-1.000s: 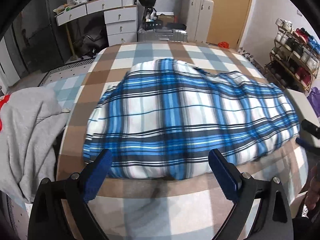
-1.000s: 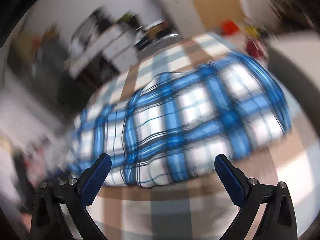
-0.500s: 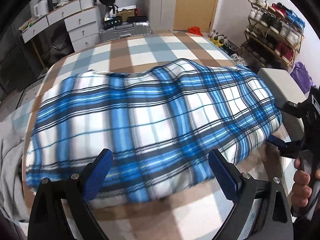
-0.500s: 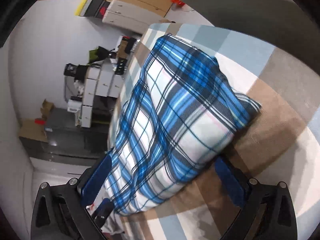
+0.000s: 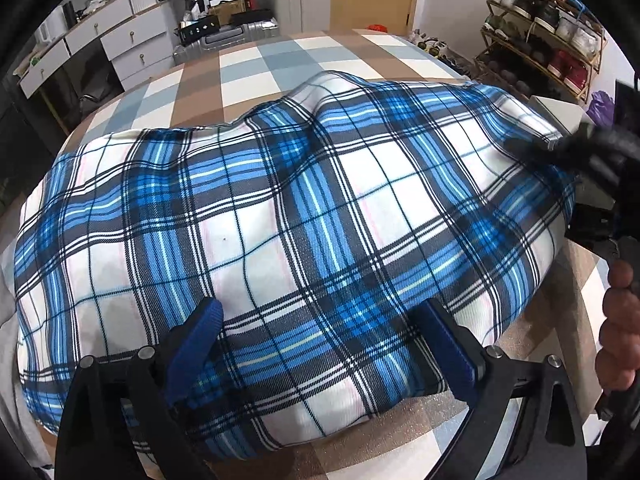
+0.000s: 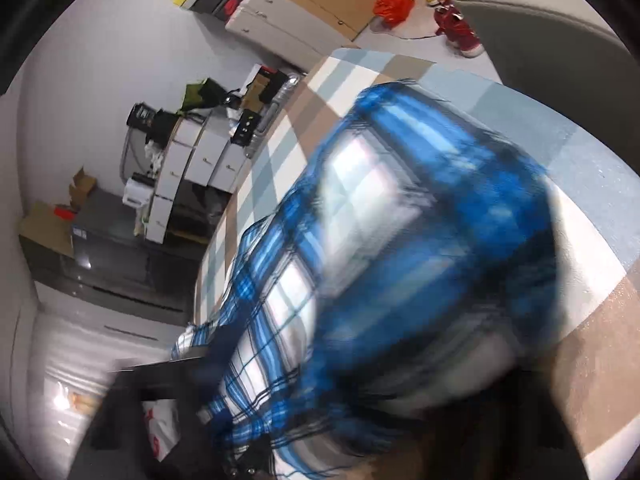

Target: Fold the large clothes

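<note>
Item: plaid cloth [image 5: 304, 216], blue and white, lying folded in a puffy bundle on the checked bedcover [image 5: 256, 68]. My left claw [image 5: 320, 344] is standing wide apart, both blue pads [image 5: 196, 344] pressing down on the cloth's near edge, gripping nothing. My right claw [image 5: 560, 184] is closing at the cloth's right end, fabric lying between its jaws; whether they are pinching it yet, I cannot tell. My hand [image 5: 618, 328] is holding its handle. Grey garment [image 5: 8, 320] is lying at the left.

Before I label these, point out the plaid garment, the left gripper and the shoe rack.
plaid garment [image 5: 304, 216], left wrist view, middle of cloth.
left gripper [image 5: 320, 344], left wrist view, between fingertips.
shoe rack [image 5: 540, 20], left wrist view, middle shelf.
</note>
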A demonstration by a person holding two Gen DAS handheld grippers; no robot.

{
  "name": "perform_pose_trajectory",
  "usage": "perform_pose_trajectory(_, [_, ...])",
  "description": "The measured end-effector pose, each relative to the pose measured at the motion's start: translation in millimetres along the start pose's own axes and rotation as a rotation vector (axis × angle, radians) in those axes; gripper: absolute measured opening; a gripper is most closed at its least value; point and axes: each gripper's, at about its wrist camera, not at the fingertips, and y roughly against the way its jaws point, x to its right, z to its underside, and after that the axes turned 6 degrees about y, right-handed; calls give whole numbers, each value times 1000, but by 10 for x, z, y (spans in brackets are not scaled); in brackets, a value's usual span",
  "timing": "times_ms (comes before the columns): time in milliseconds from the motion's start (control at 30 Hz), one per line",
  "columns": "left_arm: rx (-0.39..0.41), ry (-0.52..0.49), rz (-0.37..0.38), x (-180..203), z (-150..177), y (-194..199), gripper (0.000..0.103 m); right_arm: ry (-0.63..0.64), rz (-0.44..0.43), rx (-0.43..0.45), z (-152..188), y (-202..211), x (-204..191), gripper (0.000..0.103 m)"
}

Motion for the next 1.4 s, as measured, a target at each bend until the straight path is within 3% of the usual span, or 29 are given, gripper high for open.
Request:
perform_pose_trajectory(100, [-9, -19, -9, 75, 20, 4, 97, -73, -113, 1, 11, 109, 169, 15])
perform_pose_trajectory(333, [-40, -60, 67, 379, 171, 93, 97, -15, -141, 113, 124, 649, 67, 11])
perform_pose_trajectory(467, [-50, -143, 101, 761, 330, 144, 99, 119, -11, 170, 234, 1113, 31, 11])
perform_pose_trajectory(533, [-51, -155, 157, 960, 391, 177, 100, 140, 19, 187, 236, 1325, 35, 11])
perform_pose_trajectory(667, [-59, -158, 301, 1274, 452, 266, 100, 284, 135, 248, 201, 1814, -214, 11])
perform_pose_trajectory(767, [-64, -142, 474, 1288, 482, 399, 100, 433, 203, 256, 219, 1958, -594, 11])
perform_pose_trajectory(833, [-31, -83, 547, 1049, 554, 620, 100, 553, 232, 252, 293, 1949, -947, 11])
perform_pose_trajectory(933, [77, 36, 577, 469, 706, 1031, 100, 770, 224, 233, 569, 1744, -1593, 11])
perform_pose_trajectory(1100, [165, 199, 483, -589, 1099, 1600, 100, 1191, 276, 124, 1508, 922, -2411, 11])
perform_pose_trajectory(1200, [170, 282, 395, -1091, 1316, 1795, 100, 1289, 327, 24, 1991, 320, -2541, 11])
perform_pose_trajectory(1333, [201, 372, 378, -1543, 1481, 1886, 100, 1377, 439, -90, 2557, -309, -2426, 11])
perform_pose_trajectory(1400, [196, 424, 390, -1590, 1531, 1856, 100, 1412, 504, -86, 2765, -396, -2286, 13])
